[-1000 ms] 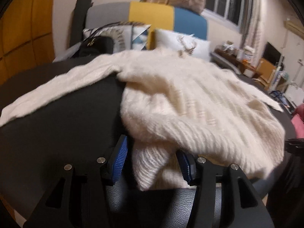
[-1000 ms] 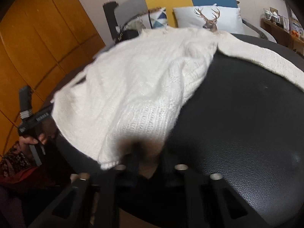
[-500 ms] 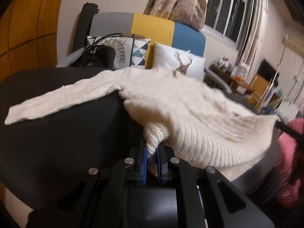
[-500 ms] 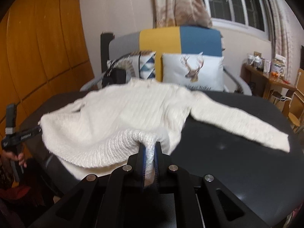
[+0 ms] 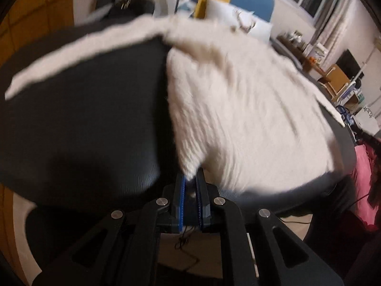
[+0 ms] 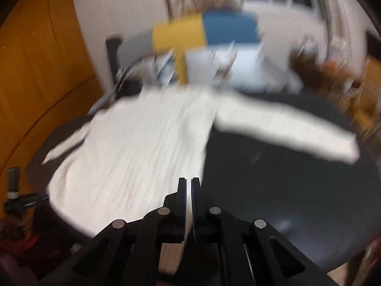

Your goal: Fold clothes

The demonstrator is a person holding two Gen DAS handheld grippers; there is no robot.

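Note:
A cream knitted sweater (image 5: 250, 109) lies spread on a round black table (image 5: 83, 119), one sleeve (image 5: 83, 47) stretched out to the left. My left gripper (image 5: 190, 178) is shut on the near hem corner, with knit pinched between its blue pads. In the blurred right wrist view the sweater (image 6: 142, 147) covers the left half of the table (image 6: 273, 178), and its other sleeve (image 6: 285, 131) reaches right. My right gripper (image 6: 189, 181) grips the opposite hem corner; its jaws are opening very slightly, with white fabric still pressed between the pads.
Behind the table stands a sofa with yellow and blue panels (image 6: 204, 31), a deer cushion (image 5: 240, 21) and a black bag (image 5: 135, 7). Pink cloth (image 5: 364, 178) shows at the right edge. The other gripper's handle (image 6: 19, 197) appears far left in the right wrist view.
My left gripper's jaws closed on the hem corner, then carried it along. The right gripper, shut on its corner throughout, rose above the table. Both views now smear with motion.

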